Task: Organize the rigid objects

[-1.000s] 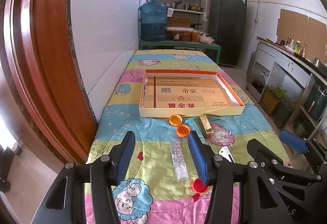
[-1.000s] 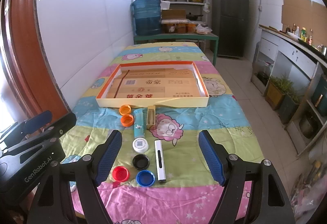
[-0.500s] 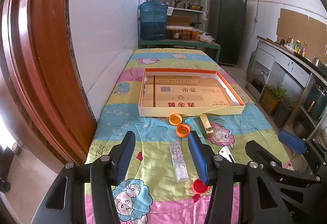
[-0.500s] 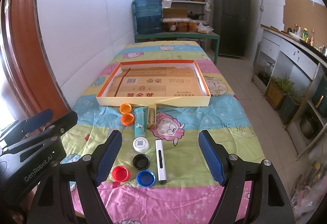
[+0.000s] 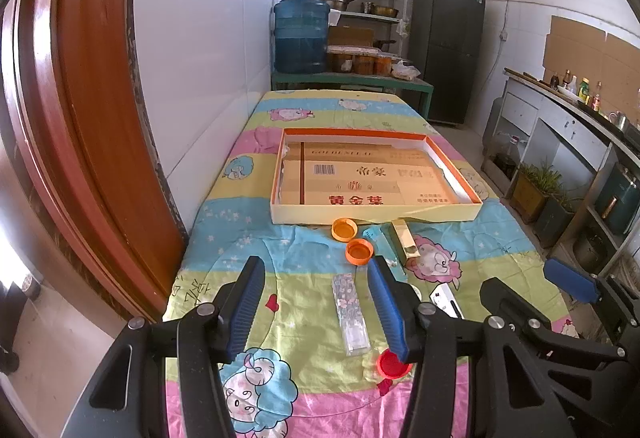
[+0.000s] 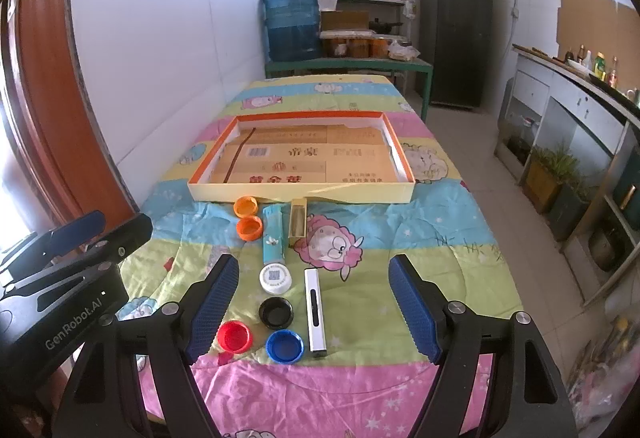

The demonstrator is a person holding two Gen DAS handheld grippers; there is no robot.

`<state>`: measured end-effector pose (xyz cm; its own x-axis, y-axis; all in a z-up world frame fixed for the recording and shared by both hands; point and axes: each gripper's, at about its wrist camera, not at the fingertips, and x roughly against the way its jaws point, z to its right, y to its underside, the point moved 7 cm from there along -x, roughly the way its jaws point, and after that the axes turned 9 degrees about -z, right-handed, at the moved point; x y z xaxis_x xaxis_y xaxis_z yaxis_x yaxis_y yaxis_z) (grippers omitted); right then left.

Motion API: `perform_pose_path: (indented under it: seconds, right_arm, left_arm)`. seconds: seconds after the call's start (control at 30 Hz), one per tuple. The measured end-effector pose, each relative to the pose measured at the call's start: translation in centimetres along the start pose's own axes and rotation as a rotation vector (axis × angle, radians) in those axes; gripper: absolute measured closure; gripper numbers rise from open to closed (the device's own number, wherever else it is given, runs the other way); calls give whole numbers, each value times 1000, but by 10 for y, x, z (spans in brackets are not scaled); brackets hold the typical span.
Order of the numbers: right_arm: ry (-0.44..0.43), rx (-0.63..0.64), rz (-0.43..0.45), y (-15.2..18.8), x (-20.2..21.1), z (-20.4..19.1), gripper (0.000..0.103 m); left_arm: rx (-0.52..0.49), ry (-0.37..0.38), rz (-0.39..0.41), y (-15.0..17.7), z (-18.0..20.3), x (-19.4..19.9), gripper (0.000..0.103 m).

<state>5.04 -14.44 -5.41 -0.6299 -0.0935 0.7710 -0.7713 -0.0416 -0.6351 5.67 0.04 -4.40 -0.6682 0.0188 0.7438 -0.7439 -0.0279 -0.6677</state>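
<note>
Both claws hover open and empty over the near end of the bench, which is covered in a cartoon-sheep cloth. The left claw frames a clear patterned case; the right claw frames a white cap, a black cap, a red cap, a blue cap and a white stick-shaped device. Farther off lie two orange caps, a teal tube and a gold box, just before the shallow orange-rimmed tray.
</note>
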Motion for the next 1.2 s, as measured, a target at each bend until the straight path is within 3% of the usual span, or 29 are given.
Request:
perform_pose_path:
  seconds: [0.4, 0.83, 1.0, 1.2]
  right_arm:
    - [-2, -1, -30, 4, -14, 5, 24]
    - [-12, -27, -146, 24, -58, 22, 24]
    - [-31, -31, -161, 23, -69, 25, 25]
    - [-67, -25, -189, 23, -82, 23, 33]
  left_arm:
    - [23, 4, -33, 5, -4, -15, 49]
    - [64, 83, -208, 29, 5, -74, 49]
    - [62, 74, -250, 30, 10, -95, 49]
    - [54, 67, -297, 36, 13, -115, 54]
